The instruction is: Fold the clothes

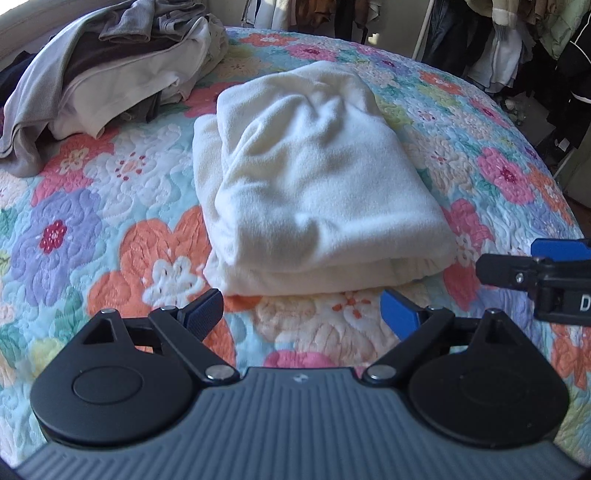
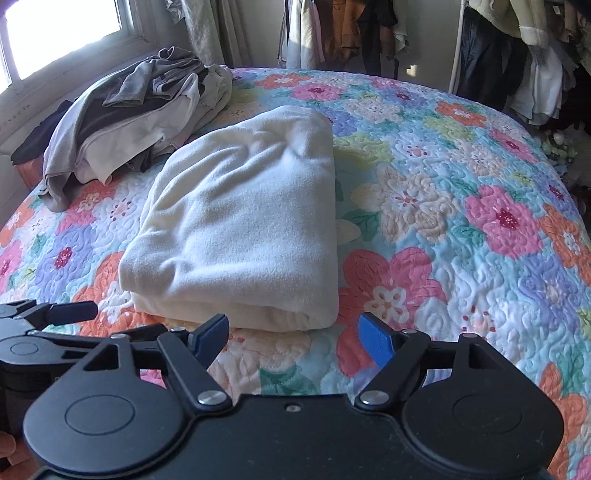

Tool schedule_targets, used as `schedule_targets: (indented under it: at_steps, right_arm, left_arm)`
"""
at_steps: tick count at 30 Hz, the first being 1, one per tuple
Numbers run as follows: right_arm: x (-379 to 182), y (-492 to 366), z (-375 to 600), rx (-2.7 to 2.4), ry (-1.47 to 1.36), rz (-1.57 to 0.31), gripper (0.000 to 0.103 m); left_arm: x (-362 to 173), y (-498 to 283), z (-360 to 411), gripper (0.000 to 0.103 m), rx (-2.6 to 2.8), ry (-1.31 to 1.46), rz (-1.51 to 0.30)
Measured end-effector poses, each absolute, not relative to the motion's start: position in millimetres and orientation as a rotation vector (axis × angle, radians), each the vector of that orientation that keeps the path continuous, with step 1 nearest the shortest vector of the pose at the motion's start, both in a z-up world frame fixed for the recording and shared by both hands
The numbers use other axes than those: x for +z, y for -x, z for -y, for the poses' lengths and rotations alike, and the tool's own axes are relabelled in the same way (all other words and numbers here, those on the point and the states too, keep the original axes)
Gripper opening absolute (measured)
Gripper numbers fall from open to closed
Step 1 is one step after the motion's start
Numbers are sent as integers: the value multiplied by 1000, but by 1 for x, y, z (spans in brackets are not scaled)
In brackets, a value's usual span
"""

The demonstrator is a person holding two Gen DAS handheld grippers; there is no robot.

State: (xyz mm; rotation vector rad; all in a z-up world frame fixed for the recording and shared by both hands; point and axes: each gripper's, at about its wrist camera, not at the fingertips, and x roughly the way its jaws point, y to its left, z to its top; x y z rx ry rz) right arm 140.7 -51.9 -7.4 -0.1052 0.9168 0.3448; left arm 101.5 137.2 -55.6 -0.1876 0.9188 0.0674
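Note:
A cream fleece garment lies folded into a thick rectangle on the flowered quilt; the right wrist view shows the same folded garment. My left gripper hangs just short of its near edge, open, with nothing between the blue pads. My right gripper is also open and empty, a little back from the garment's near right corner. Each gripper shows in the other's view: the right gripper at the right edge, the left gripper at the left edge.
A heap of unfolded grey, white and dark clothes sits at the bed's far left, seen as a pile of clothes below a bright window. Hanging clothes on a rack line the far right.

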Motion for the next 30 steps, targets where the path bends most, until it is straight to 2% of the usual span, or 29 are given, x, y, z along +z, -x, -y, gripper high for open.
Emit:
schedule_targets:
  at_steps: [5, 15, 30]
  right_arm:
    - [-15, -134, 50, 334, 130, -931, 81]
    - [-21, -127, 45, 324, 151, -932, 81]
    - [-26, -125, 41, 324, 155, -937, 81]
  left_arm:
    - [-69, -94, -131, 98, 105, 160, -984]
    - [-63, -93, -124, 103, 54, 158, -929]
    - [-63, -93, -115, 103, 47, 103, -941]
